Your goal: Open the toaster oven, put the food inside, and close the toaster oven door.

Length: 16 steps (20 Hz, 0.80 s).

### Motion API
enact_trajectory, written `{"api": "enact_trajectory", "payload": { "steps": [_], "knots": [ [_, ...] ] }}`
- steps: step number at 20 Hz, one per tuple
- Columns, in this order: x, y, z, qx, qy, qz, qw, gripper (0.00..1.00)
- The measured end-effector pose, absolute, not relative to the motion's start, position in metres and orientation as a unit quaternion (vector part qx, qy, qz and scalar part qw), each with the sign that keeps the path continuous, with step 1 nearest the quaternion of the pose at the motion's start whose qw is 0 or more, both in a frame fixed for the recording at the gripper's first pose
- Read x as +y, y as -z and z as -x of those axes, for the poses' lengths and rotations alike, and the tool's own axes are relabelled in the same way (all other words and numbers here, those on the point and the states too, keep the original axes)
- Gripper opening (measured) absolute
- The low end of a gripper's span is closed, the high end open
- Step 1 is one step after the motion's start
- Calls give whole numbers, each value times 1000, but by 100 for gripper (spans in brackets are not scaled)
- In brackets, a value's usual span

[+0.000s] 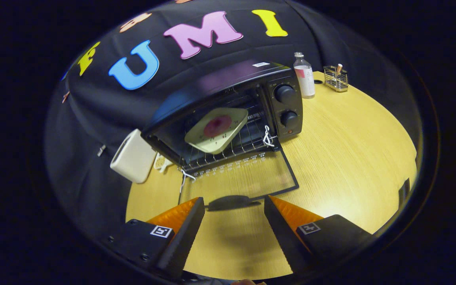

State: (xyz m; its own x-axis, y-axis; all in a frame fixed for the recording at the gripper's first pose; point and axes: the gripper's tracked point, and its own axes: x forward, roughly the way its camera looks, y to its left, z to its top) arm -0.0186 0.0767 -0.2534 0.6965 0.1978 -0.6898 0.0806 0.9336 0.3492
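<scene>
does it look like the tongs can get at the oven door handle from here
Probably yes: the open tongs sit just short of the handle of the lowered door, with nothing between them.

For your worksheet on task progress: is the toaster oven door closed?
No: the door lies folded down flat on the table, the plate sits on the rack inside, and the open hand-held gripper holds nothing.
</scene>
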Motion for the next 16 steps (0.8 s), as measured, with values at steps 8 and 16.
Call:
{"api": "enact_trajectory", "payload": {
  "steps": [8,16],
  "knots": [
    [70,325,48,462,-21,-61,884,100],
    [81,343,20,432,-21,22,902,99]
  ]
}}
